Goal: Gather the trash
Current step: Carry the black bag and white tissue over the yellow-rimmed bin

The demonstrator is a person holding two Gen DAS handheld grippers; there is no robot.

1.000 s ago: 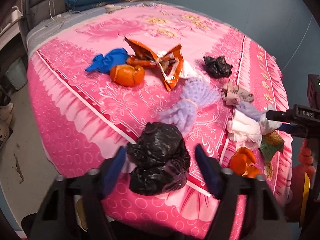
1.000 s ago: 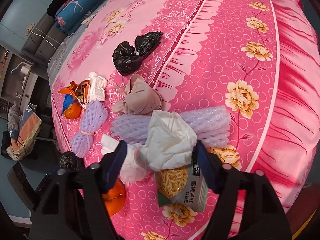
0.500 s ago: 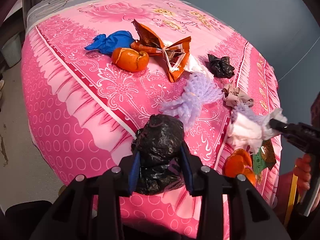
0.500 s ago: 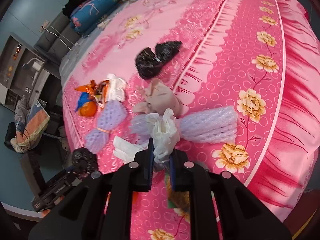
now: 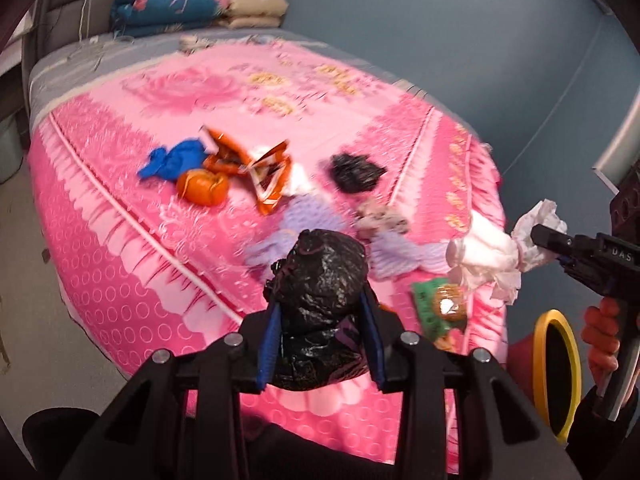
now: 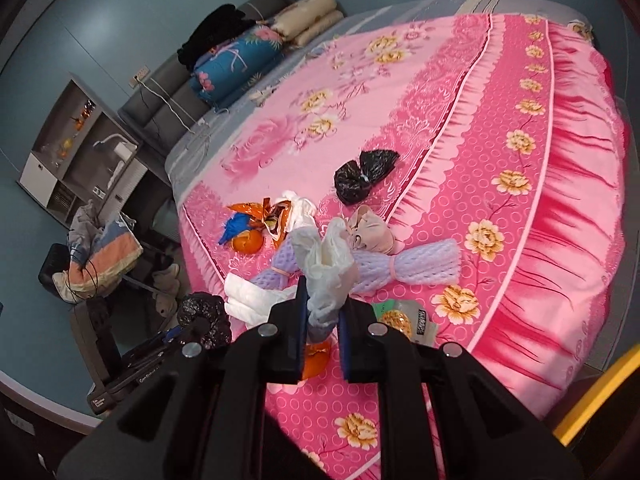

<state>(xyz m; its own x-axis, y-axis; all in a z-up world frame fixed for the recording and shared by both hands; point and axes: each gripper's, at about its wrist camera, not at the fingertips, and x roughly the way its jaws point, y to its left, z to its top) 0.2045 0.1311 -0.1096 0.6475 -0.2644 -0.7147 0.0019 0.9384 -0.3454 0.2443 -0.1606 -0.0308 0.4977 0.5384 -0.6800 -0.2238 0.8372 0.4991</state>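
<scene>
My left gripper (image 5: pixel 320 312) is shut on a crumpled black plastic bag (image 5: pixel 320 280), lifted off the pink bedspread (image 5: pixel 120 280); the bag also shows in the right wrist view (image 6: pixel 204 316). My right gripper (image 6: pixel 323 316) is shut on a wad of white tissue (image 6: pixel 326 264), held above the bed; the tissue shows in the left wrist view (image 5: pixel 492 258). A yellow-rimmed red bin (image 5: pixel 556 368) stands on the floor below the right gripper.
On the bed lie an orange (image 5: pixel 202 188), a blue rag (image 5: pixel 176 160), an orange snack wrapper (image 5: pixel 260 172), another black bag (image 6: pixel 362 178), purple foam nets (image 6: pixel 412 266), a beige wad (image 6: pixel 370 232), a green noodle packet (image 5: pixel 440 308) and white paper (image 6: pixel 250 300).
Both grippers have closed, the left on the black bag and the right on the white tissue, then lifted them off the bed and drawn back. The bin has come into view.
</scene>
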